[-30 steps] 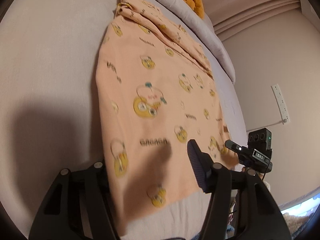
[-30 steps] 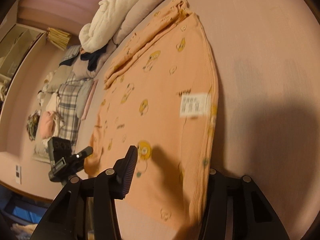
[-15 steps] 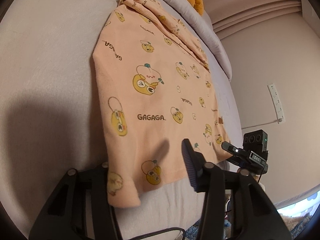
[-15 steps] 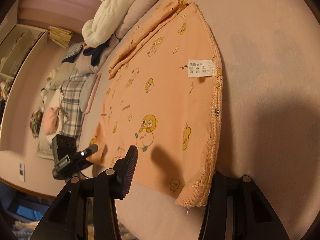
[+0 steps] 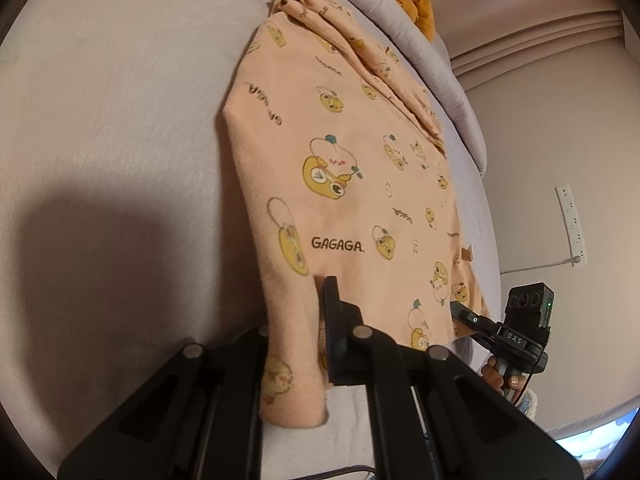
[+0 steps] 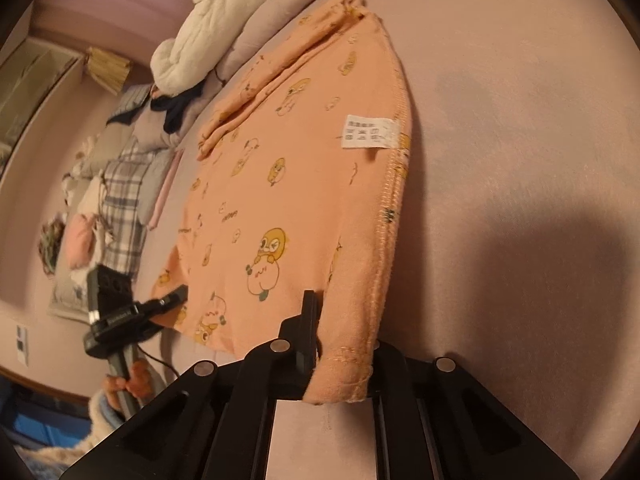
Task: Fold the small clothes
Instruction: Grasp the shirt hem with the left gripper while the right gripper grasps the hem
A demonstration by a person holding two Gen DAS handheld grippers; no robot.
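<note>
An orange child's garment (image 5: 352, 184) with yellow cartoon prints and "GAGAGA" lettering lies spread on the pale bed sheet (image 5: 120, 120). My left gripper (image 5: 304, 320) is shut on the garment's near left corner. In the right wrist view the same garment (image 6: 304, 184), with a white care label (image 6: 366, 131), lies flat, and my right gripper (image 6: 340, 332) is shut on its near right corner. Each gripper shows in the other's view, the right gripper (image 5: 472, 318) and the left gripper (image 6: 172, 298), at the garment's near hem.
A grey pillow (image 5: 420, 52) runs along the bed's far edge beyond the garment. A white fluffy blanket (image 6: 216, 28) and piled clothes, including a plaid item (image 6: 124, 208), lie to the left. A wall socket strip (image 5: 570, 224) is on the wall at right.
Both grippers moved onto the garment's near corners and closed on them. The near hem has lifted off the sheet between the jaws.
</note>
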